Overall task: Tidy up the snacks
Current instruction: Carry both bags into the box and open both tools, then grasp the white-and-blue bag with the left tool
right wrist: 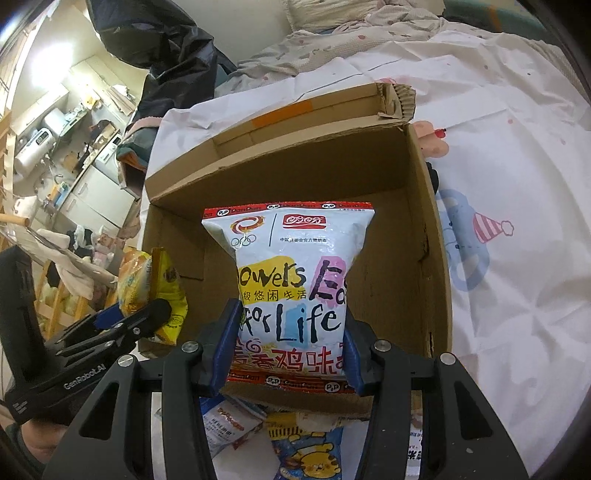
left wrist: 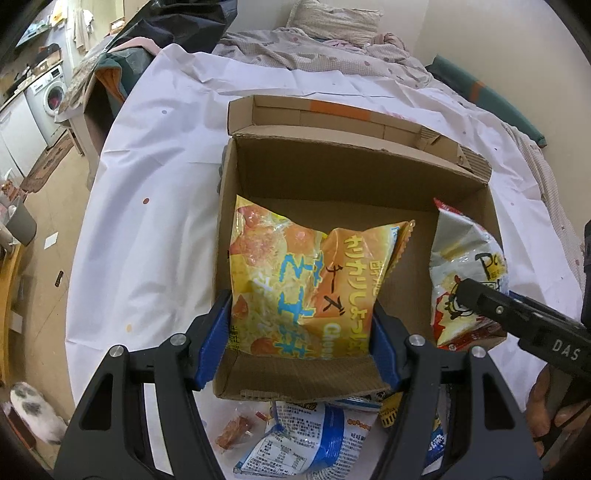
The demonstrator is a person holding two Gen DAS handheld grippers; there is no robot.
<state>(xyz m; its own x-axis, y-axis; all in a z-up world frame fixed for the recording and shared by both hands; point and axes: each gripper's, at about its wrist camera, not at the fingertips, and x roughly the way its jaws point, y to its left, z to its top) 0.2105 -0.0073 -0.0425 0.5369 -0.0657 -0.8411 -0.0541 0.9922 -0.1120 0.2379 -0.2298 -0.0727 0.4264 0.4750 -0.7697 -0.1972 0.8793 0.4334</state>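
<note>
An open cardboard box (left wrist: 354, 177) sits on a white sheet; it also shows in the right wrist view (right wrist: 424, 229). My left gripper (left wrist: 301, 332) is shut on a yellow-orange snack bag (left wrist: 295, 269) and holds it over the box's left half. My right gripper (right wrist: 291, 343) is shut on a white snack bag with red trim (right wrist: 291, 258) and holds it over the box's right half. In the left wrist view, the white bag (left wrist: 465, 266) and the right gripper (left wrist: 517, 314) show at right. In the right wrist view, the yellow bag (right wrist: 155, 280) and the left gripper (right wrist: 122, 321) show at left.
Several loose snack packets (left wrist: 295, 439) lie on the sheet in front of the box, also in the right wrist view (right wrist: 310, 450). A rumpled blanket and pillow (left wrist: 332, 33) lie behind the box. The floor and a washing machine (left wrist: 48, 96) are at the left.
</note>
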